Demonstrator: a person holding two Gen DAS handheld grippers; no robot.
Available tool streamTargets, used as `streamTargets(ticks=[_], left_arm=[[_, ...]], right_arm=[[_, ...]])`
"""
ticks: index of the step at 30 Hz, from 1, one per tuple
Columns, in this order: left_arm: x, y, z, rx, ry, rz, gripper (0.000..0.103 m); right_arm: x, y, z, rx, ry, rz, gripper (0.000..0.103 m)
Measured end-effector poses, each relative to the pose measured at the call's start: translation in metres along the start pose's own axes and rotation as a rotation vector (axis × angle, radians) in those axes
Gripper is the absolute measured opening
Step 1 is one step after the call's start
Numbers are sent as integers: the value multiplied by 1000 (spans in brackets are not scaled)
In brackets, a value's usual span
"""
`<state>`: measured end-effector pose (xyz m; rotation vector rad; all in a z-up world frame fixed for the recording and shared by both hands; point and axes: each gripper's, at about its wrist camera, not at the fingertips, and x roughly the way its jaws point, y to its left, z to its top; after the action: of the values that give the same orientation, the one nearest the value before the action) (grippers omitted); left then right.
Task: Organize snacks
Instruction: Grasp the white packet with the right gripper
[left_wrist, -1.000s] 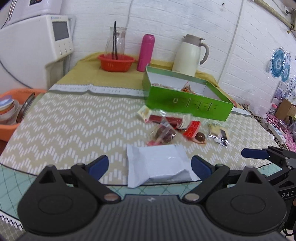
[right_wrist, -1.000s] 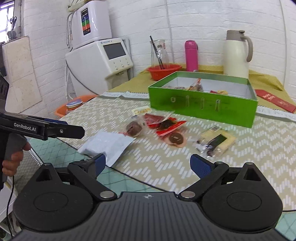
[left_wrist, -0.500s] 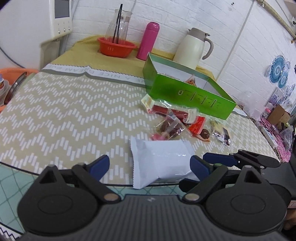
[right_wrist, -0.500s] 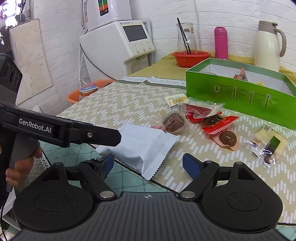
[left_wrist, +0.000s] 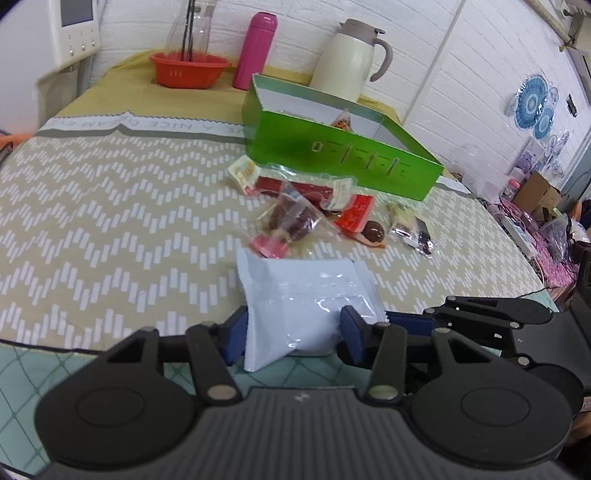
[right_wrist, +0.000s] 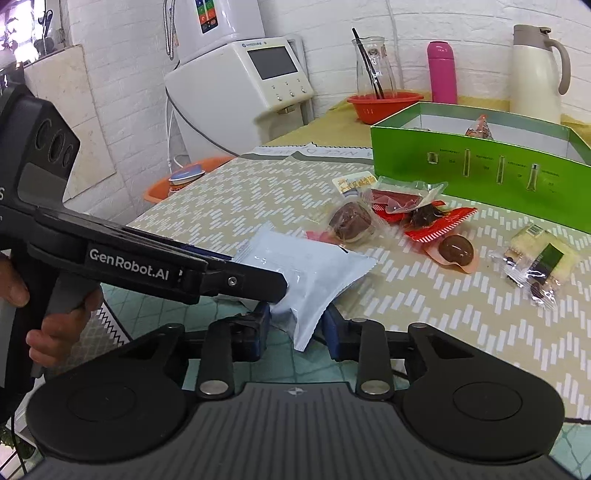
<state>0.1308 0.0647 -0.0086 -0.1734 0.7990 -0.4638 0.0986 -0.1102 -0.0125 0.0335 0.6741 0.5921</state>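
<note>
table (left_wrist: 110, 206) w/ zigzag cloth | green box (left_wrist: 332, 155) far side, few snacks in | white packet (left_wrist: 303, 306) near edge, left gripper (left_wrist: 291, 328) and right gripper (right_wrist: 295, 326) closing onto it | loose snacks (right_wrist: 424, 221) remain, early

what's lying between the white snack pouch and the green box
A scatter of small wrapped snacks on the zigzag tablecloth, between the white foil pouch and the green cardboard box; both wrist views show it.
</note>
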Motion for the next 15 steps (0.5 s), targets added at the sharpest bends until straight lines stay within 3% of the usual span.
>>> streamTargets(ticks=[10, 15], left_arm=[[8, -30, -2, 68, 21, 3, 51], [11, -31, -1, 52, 24, 5, 51]], right_arm=[[-22, -17, -16, 48, -25, -31, 59], [-24, -21, -19, 63, -39, -29, 59]])
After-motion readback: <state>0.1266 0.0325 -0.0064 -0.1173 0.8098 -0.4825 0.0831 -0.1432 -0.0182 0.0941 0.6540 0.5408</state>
